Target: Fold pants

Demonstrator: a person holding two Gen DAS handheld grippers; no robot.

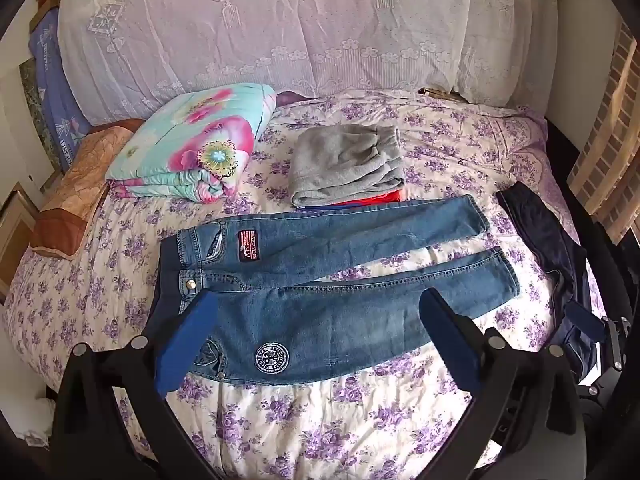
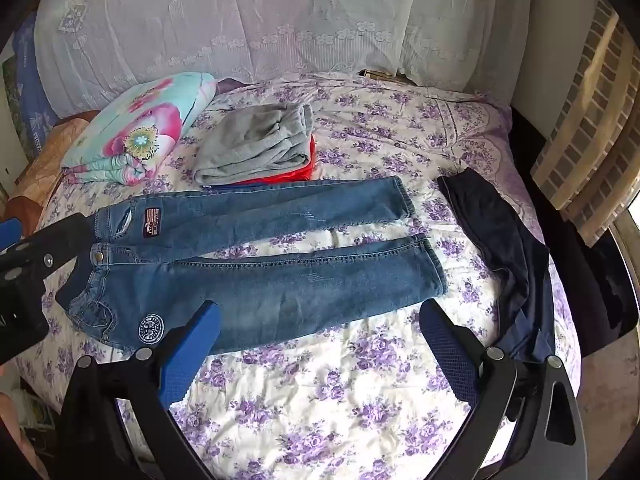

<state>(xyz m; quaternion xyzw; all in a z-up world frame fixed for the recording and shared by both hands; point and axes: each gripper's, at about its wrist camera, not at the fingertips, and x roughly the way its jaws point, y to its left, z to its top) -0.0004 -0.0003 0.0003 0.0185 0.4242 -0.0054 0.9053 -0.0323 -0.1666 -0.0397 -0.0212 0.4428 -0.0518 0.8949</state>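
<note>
Jeans [image 1: 320, 280] lie flat on the bed [image 1: 320, 420], waist left, legs spread rightward, front side up. Left tongs [image 1: 316, 300] gape wide over the near leg, holding nothing; right tongs [image 2: 320, 312] also wide, empty, above the near leg's lower edge. Right view alone shows the left tool's black body at the jeans' waist; left view alone shows the right tool's blue pad over dark pants [image 1: 560, 248] at right. Grey pants [image 1: 344, 164] sit folded on red cloth [image 1: 376, 200] behind; quilt [image 1: 192, 148] at back left. Jeans carry a red patch [image 1: 249, 245] and round white badge [image 1: 273, 359]; lettering unreadable.
</note>
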